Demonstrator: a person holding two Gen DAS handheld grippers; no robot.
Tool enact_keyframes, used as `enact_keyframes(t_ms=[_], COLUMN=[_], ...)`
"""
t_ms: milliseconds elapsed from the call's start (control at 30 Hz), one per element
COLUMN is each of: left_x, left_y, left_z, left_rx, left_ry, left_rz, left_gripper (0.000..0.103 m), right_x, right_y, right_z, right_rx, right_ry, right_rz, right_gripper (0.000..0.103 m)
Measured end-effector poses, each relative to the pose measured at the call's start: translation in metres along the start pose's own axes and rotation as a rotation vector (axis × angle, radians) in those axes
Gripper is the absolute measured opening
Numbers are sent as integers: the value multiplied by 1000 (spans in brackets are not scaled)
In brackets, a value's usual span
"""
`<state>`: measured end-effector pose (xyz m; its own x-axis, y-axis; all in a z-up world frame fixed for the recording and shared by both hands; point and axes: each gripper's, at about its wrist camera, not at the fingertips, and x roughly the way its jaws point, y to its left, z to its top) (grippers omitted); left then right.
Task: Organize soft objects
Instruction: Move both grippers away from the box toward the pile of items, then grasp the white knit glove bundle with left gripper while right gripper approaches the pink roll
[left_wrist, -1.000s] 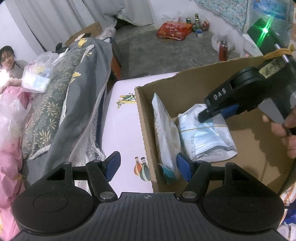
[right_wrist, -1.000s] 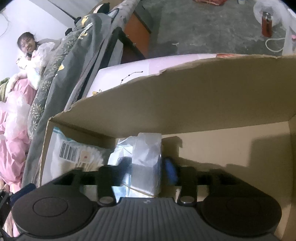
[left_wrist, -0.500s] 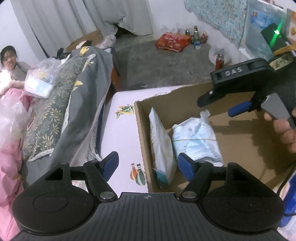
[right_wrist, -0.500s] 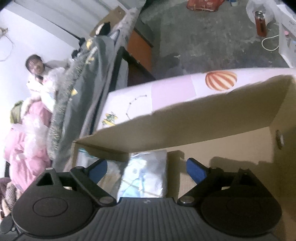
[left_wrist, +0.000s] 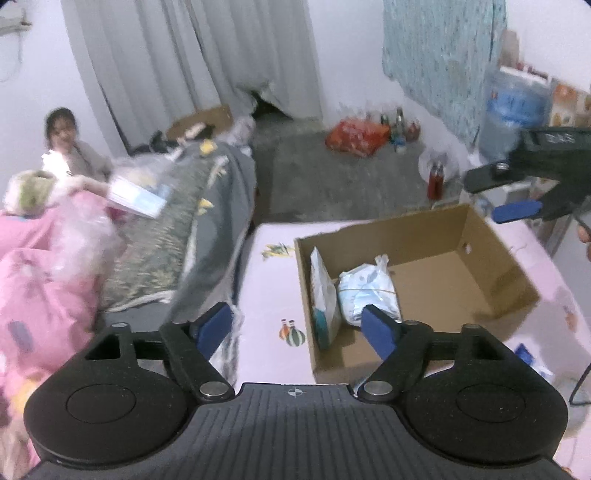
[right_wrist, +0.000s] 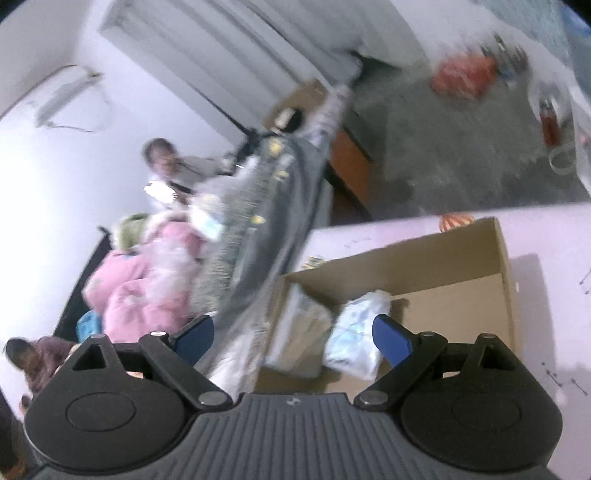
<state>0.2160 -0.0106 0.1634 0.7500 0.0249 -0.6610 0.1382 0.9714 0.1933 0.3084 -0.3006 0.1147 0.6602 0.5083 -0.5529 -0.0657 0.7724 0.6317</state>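
Box (left_wrist: 417, 236) on the pink sheet (left_wrist: 266, 295) holds a bag (left_wrist: 369, 291) and packet (left_wrist: 323, 295); both grippers, left (left_wrist: 297, 326) and right (right_wrist: 291, 336), gape empty above.

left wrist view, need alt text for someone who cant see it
An open cardboard box on a pink sheet holds a white plastic bundle and a flat packet standing against its left wall. The left gripper hovers open in front; the right gripper hangs open above.
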Motion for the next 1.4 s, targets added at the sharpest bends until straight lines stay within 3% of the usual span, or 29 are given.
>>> enact_keyframes(t_ms=[200,367,567,733,833,933,1067,1233,1400], left_x=[-87,-118,-114,-81,-56,-30,-4,27,50], left_y=[5,-9,-47,-79,-97,-117,-138,-152,-155], left_z=[-51,-119,-201,-227,-229,-228,-231,-227,-227], left_rx=[-4,19,77,87,113,172,213,251,278], left_ry=[-40,19,80,84,43,6,8,21,50], left_rz=[8,21,-15,-111,-115,-70,-59,-40,-1], left_gripper=[84,84,84,83,82,79,64,54,36], right_x=[-108,-158,-149,-118,-109,-100,-75,-43,-27], right_y=[26,13,-33,-56,-61,-57,-53,-56,-52], right_z=[-67,-148,-240,-291,-307,-311,-311,-309,-307], right_rx=[-125,-149,-67,-41,-60,-150,-268,-313,-365], right_ry=[-86,-79,9,50,47,-7,-61,0,14], right_rz=[61,98,103,37,-13,-138,-256,-242,-256], right_gripper=[59,59,58,42,35,35,35,34,33])
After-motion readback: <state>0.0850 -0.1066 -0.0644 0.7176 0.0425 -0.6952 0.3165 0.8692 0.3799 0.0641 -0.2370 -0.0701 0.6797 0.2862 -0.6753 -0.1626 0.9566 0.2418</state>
